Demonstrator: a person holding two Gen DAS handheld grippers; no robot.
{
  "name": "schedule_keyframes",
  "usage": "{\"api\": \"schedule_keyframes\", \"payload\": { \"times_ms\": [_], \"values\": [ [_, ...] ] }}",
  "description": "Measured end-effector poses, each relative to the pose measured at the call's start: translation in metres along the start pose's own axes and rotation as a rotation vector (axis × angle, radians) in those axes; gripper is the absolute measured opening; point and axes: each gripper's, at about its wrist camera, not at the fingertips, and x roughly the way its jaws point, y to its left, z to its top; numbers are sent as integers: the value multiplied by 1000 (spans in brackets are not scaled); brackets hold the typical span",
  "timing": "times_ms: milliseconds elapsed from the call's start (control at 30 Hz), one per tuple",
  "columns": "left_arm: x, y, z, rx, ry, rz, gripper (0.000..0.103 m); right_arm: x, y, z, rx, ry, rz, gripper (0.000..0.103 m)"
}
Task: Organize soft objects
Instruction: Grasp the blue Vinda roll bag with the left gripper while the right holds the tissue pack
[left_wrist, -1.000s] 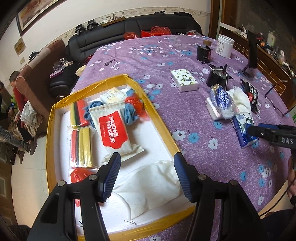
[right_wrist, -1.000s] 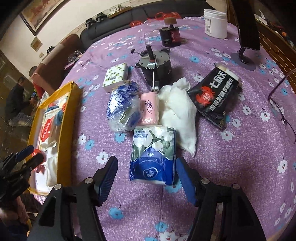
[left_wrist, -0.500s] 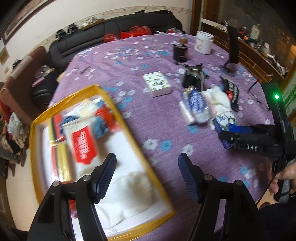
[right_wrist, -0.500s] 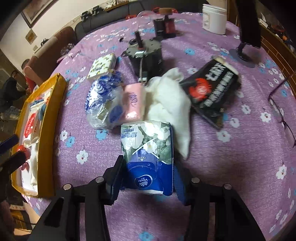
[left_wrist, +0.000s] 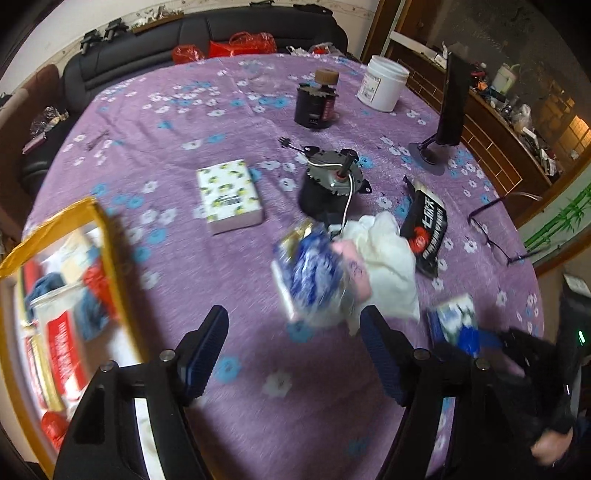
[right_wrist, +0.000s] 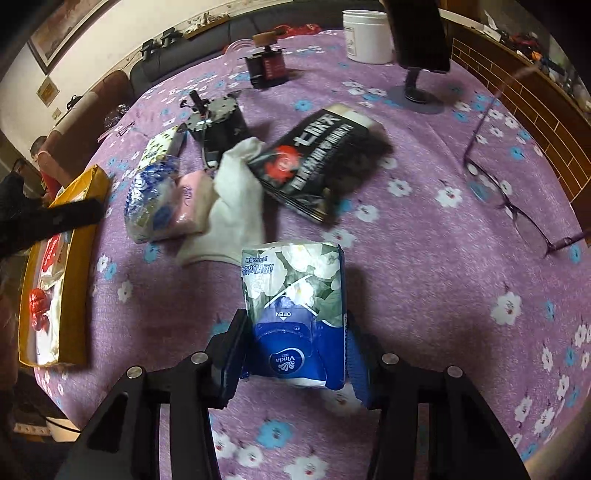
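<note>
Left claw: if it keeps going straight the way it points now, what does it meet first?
Probably the blue-and-white plastic bag, straight ahead of the empty, opening left claw; only bare purple tablecloth lies between. The picture is blurred, so depth is uncertain.

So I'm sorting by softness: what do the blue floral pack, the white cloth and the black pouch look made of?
Blue floral pack: glossy printed plastic film that dents between the right tongs, likely tissues inside. White cloth: matte, limp fabric, crumpled. Black pouch: shiny printed foil or plastic, creased; contents unclear.

Right tool (right_wrist: 295, 354) has clamped the tissue pack (right_wrist: 295, 314); left tool (left_wrist: 295, 354) left the box (left_wrist: 55, 266).
</note>
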Motion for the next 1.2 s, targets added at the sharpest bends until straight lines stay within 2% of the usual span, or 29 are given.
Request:
{"api": "schedule_keyframes", "payload": {
  "times_ms": [100, 167, 267, 300, 333, 367, 467, 700, 800, 900, 967, 1200],
  "values": [
    [21, -9, 12, 3, 29, 16, 73, -5, -7, -2, 1, -10, -2, 52],
    [35, -15, 19, 13, 33, 63, 73, -10, -12, -2, 0, -19, -9, 52],
    [50, -17, 25, 21, 43, 86, 72, -14, -17, -2, -3, -32, -12, 53],
    [54, -16, 25, 18, 50, 85, 68, -15, -18, -1, -4, -33, -12, 52],
    [56, -14, 26, 9, 54, 67, 57, -16, -18, -1, -6, -34, -10, 53],
    [56, -12, 25, -1, 50, 49, 52, -16, -19, 0, -8, -36, -7, 53],
    [48, -13, 22, 20, 30, 54, 45, -15, -17, 2, -22, -35, 8, 53],
    [26, -18, -14, 79, 28, 25, 45, -8, 8, 3, -115, -11, 50, 53],
    [20, -25, -42, 137, 65, -8, 45, -3, 20, 2, -163, 12, 59, 53],
    [30, -33, -62, 178, 105, -3, 45, 4, 29, 1, -193, 41, 55, 53],
    [38, -34, -67, 181, 125, -2, 45, 8, 31, 1, -198, 58, 42, 53],
    [43, -32, -70, 185, 107, -5, 51, 18, 31, 0, -194, 96, 23, 54]
  ]
}}
